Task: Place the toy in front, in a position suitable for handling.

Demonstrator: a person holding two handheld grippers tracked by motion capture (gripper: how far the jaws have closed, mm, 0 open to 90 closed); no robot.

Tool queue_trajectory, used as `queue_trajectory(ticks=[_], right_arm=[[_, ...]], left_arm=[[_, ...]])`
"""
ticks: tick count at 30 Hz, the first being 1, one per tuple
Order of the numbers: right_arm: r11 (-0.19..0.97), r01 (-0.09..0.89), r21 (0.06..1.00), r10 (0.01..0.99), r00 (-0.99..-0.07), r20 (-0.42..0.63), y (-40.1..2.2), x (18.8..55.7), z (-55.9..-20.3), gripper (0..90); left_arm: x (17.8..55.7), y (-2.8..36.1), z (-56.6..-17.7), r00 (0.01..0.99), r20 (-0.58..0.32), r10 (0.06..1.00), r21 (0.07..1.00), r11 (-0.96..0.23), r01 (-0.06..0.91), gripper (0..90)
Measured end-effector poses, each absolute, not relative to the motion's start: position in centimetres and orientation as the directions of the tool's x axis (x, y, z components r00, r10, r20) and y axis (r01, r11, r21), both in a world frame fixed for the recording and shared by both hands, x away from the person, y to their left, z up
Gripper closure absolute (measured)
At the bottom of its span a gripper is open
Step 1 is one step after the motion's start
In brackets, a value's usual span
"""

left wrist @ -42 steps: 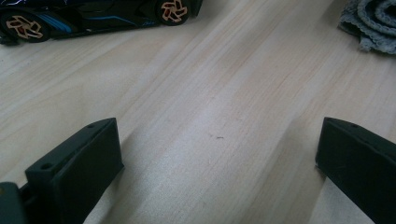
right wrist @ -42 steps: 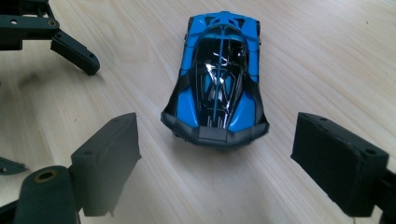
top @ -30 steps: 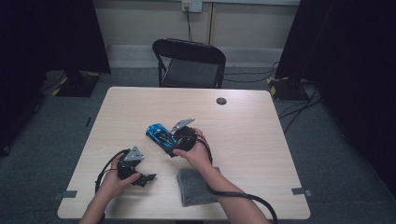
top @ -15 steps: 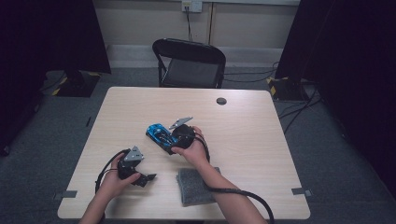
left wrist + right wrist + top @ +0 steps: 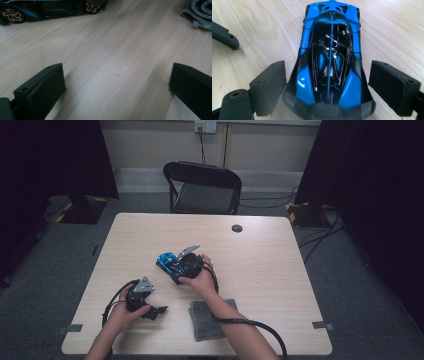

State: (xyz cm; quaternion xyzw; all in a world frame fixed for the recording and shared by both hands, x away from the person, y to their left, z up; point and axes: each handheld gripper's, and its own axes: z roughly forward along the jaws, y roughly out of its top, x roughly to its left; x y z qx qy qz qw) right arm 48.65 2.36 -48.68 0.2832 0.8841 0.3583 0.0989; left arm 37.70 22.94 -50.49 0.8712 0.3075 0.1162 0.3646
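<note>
A blue and black toy car stands on its wheels near the middle of the wooden table; the right gripper is at one end of the car, held by the right hand; in the right gripper view the car lies between the two black jaws, and the jaws are spread wide; the one on the left of that view is just beside the flank of the car, and I cannot tell if it touches; the other one stands apart from the car, with bare table between them.

The left gripper is nearer to the person's edge of the table, well apart from the car, in the left hand; its jaws are also wide, with nothing between them except the wood of the table; in the left gripper view the car is seen from the side at the top edge, with orange wheel spokes.

A grey cloth lies flat on the table just beside the right forearm, near the person's edge; its corner appears at the top right in the left gripper view; a black chair stands behind the far edge of the table; a small dark round thing is in the tabletop near that edge.
</note>
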Motion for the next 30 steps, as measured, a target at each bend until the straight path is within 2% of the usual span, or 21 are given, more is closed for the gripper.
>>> queue_trajectory(ticks=[30], right_arm=[[0.577, 0.440, 0.688, 0.589, -0.808, 0.024, 2.7, 48.8, -50.1, 15.5]], left_arm=[[37.7, 22.9, -50.5, 0.785, -0.018, 0.619, 0.706, -0.548, 0.449, 0.0]])
